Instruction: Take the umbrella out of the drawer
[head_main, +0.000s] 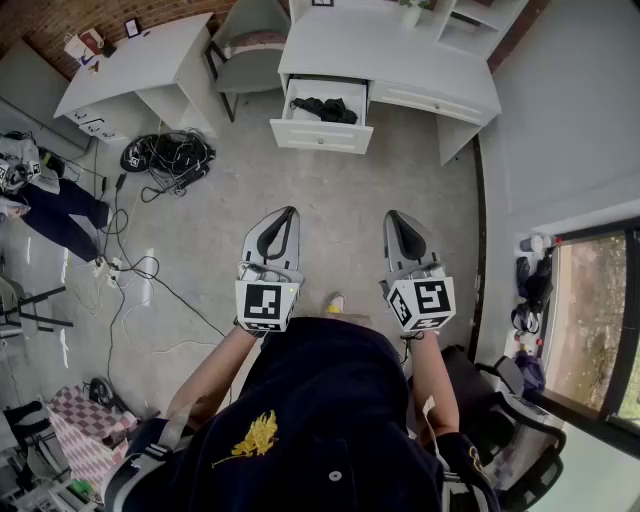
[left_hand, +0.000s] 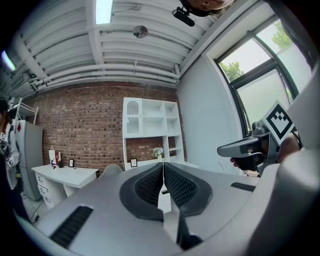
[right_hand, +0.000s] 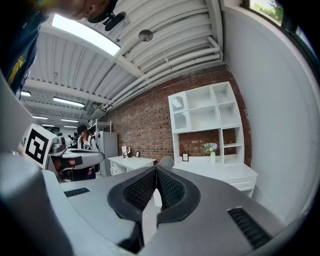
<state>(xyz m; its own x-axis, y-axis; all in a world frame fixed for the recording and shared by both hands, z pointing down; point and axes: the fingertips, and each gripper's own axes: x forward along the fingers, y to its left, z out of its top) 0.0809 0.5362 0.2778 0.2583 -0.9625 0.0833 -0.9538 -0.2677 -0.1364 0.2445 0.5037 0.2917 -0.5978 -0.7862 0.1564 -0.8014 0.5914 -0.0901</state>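
Grey floor (head_main: 300, 190) spreads out in front of a white table (head_main: 390, 50) by the brick wall (left_hand: 85, 125). Its drawer (head_main: 322, 132) stands open, and the black umbrella (head_main: 325, 108) lies inside it. A person (head_main: 320, 420) stands well back from it, holding the left gripper (head_main: 288, 213) and the right gripper (head_main: 393, 217) side by side. Both have their jaws pressed together, with nothing between them.

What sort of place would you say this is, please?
Probably a workshop or lab space furnished like a home office: a white desk with an open drawer, a white shelf unit against a brick wall, and loose cables on a bare concrete floor.
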